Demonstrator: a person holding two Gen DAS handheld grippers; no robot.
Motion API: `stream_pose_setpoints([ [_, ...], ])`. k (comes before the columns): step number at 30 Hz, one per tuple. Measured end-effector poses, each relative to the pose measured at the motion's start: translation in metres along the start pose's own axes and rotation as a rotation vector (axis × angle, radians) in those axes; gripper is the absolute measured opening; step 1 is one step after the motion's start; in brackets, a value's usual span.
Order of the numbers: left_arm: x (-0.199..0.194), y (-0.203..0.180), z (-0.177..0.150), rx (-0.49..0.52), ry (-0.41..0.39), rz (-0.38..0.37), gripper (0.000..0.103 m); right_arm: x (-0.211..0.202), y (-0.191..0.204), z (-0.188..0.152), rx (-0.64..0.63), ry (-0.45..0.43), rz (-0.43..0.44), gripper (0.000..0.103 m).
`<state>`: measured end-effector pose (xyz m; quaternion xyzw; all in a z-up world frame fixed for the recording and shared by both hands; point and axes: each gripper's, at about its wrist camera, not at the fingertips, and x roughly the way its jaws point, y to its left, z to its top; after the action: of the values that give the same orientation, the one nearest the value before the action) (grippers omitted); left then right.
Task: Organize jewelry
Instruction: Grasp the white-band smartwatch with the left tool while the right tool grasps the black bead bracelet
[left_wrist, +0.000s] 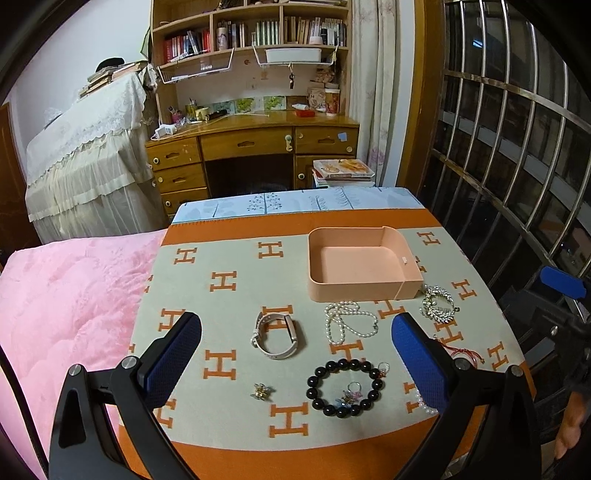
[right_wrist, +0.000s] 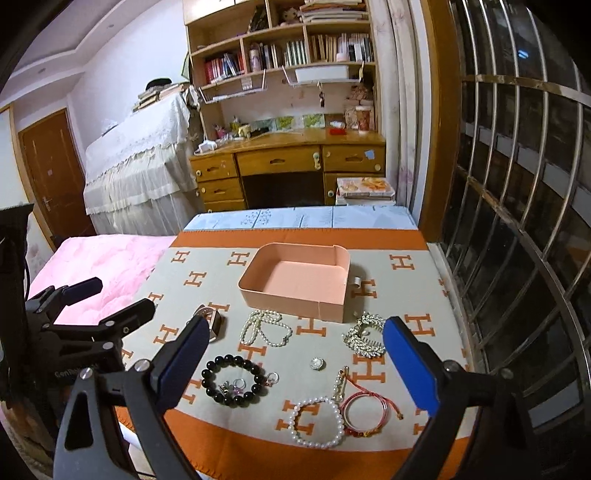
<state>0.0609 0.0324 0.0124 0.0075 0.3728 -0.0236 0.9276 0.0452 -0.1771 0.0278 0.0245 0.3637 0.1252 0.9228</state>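
Observation:
An empty pink box (left_wrist: 360, 264) (right_wrist: 297, 286) stands on the H-patterned cloth (left_wrist: 221, 284). Before it lie a white watch (left_wrist: 275, 334), a pearl necklace (left_wrist: 347, 323) (right_wrist: 264, 328), a rhinestone comb (left_wrist: 439, 304) (right_wrist: 364, 338), a black bead bracelet (left_wrist: 345, 387) (right_wrist: 232, 380) with rings inside, and a small gold charm (left_wrist: 262, 391). The right wrist view also shows a pearl bracelet (right_wrist: 316, 422), a red string bangle (right_wrist: 365, 413) and a round stud (right_wrist: 317, 363). My left gripper (left_wrist: 295, 354) (right_wrist: 92, 299) is open and empty above the watch. My right gripper (right_wrist: 291, 358) is open and empty.
A pink quilt (left_wrist: 70, 314) lies left of the cloth. A barred window (right_wrist: 517, 221) runs along the right side. A wooden desk with shelves (left_wrist: 251, 140) and a cloth-covered piece of furniture (left_wrist: 92, 162) stand beyond the table.

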Motion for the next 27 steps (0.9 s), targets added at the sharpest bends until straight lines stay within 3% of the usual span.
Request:
stream_pose_setpoints([
  [6,0.014,0.023,0.016,-0.036,0.057,-0.002,0.102,0.013,0.007,0.021,-0.036,0.061,0.004,0.096],
  [12,0.049,0.058,0.011,-0.122,0.136,0.015,0.102,0.055,0.016,0.023,-0.058,0.156,0.036,0.095],
  [20,0.125,0.090,-0.021,-0.191,0.328,-0.011,0.095,0.132,0.025,-0.014,-0.029,0.409,0.140,0.076],
  [24,0.146,0.093,-0.034,-0.169,0.367,-0.003,0.089,0.162,0.035,-0.043,-0.072,0.518,0.146,0.062],
  [27,0.161,0.096,-0.038,-0.159,0.388,-0.003,0.084,0.175,0.043,-0.059,-0.114,0.568,0.144,0.058],
])
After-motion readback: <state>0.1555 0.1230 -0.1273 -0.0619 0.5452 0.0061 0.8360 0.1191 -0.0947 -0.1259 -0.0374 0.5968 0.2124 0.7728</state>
